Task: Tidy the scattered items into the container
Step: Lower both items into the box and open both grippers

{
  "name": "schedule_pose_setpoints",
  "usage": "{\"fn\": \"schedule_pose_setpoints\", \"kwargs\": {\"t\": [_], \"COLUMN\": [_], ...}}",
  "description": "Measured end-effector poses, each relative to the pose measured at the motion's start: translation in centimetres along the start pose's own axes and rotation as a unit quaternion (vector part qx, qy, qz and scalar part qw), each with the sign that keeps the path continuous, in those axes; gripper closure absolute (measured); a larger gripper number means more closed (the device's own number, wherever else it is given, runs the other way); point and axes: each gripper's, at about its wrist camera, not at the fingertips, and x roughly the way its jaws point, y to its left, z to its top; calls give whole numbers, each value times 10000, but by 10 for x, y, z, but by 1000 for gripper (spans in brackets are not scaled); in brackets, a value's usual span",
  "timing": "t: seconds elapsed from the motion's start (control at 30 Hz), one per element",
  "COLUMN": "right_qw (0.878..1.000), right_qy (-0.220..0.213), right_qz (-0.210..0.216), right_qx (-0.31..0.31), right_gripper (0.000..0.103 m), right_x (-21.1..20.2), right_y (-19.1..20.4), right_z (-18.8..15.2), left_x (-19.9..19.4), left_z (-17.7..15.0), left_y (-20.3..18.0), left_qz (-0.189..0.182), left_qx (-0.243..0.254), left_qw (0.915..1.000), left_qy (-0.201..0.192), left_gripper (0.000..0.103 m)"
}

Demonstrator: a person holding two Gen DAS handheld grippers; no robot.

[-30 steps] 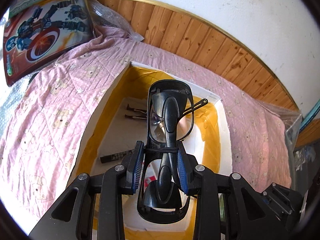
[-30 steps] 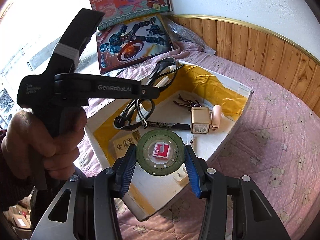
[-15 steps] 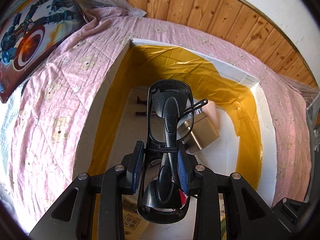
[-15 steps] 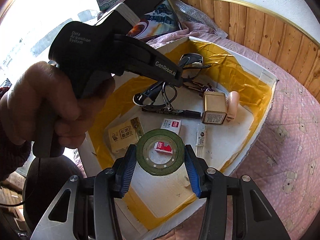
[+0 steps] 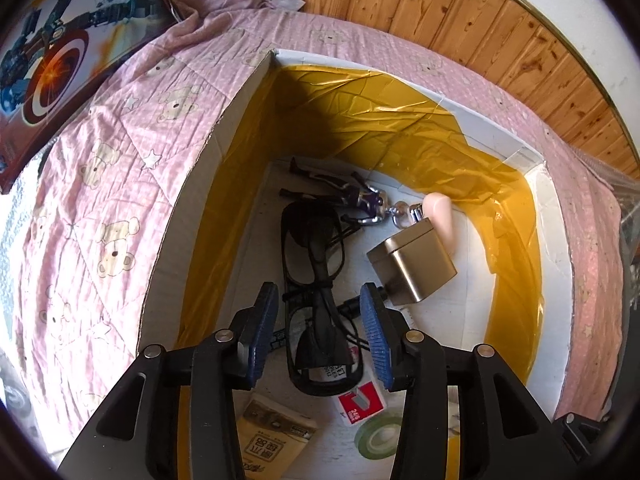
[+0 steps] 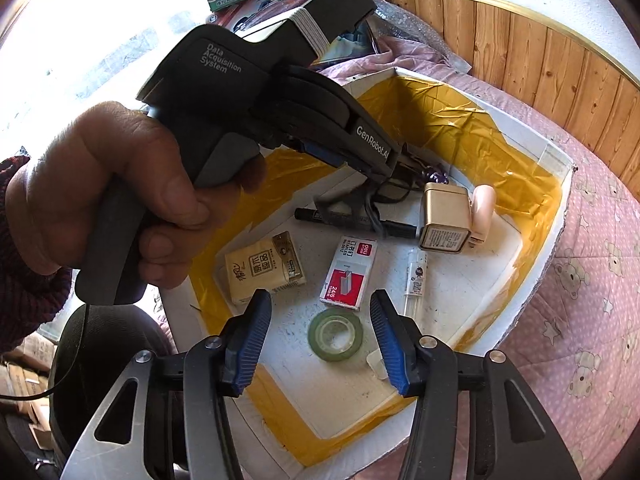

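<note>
The white box lined with yellow tape (image 5: pixel 224 152) (image 6: pixel 532 276) sits on the pink quilt. My left gripper (image 5: pixel 319 322) is open inside it, with the black glasses (image 5: pixel 314 252) lying free on the box floor between its fingers. My right gripper (image 6: pixel 320 334) is open above the box, and the green tape roll (image 6: pixel 336 335) lies on the floor below it. The roll also shows in the left wrist view (image 5: pixel 378 438). Also in the box are a gold tin (image 6: pixel 445 218), a staples box (image 6: pixel 349 273), a marker (image 6: pixel 352 220), a tissue pack (image 6: pixel 264 272) and a figure keychain (image 5: pixel 360 196).
The left hand and its gripper body (image 6: pixel 240 120) fill the upper left of the right wrist view, over the box's left wall. Toy boxes (image 5: pixel 60 52) lean at the quilt's far left. A wood-panelled wall (image 5: pixel 500 32) runs behind.
Both grippers have opened. The glasses dropped from the left gripper onto the box floor, and the tape roll dropped from the right gripper into the box. The left gripper moved deeper into the box.
</note>
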Motion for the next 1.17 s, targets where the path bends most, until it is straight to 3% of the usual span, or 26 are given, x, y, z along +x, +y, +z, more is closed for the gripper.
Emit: {"fn": "schedule_pose_setpoints", "kwargs": {"t": [0.5,0.7,1.07,1.17], "right_qw": [9999,9999,9988,9984], "right_qy": [54,50,-129,-133], "right_qz": [-9,-38,-395,-459], "right_qx": [121,131,257,295], "right_gripper": [48,44,39,39], "right_x": [-2,-6,-31,-36], "right_y": [0,5,12,11], "right_z": [-1,-4,-22,-26], "left_x": [-25,-45,-91,-101], "left_z": [-9,-18,-72,-84], "left_y": [-4,-4,-1,-1], "left_qz": [200,431,384,310], "left_qx": [150,129,-118,-182], "left_qw": [9994,9973,9894,9891], "left_qy": [-256,-588,-1395,-1428], "left_gripper": [56,56,47,47]}}
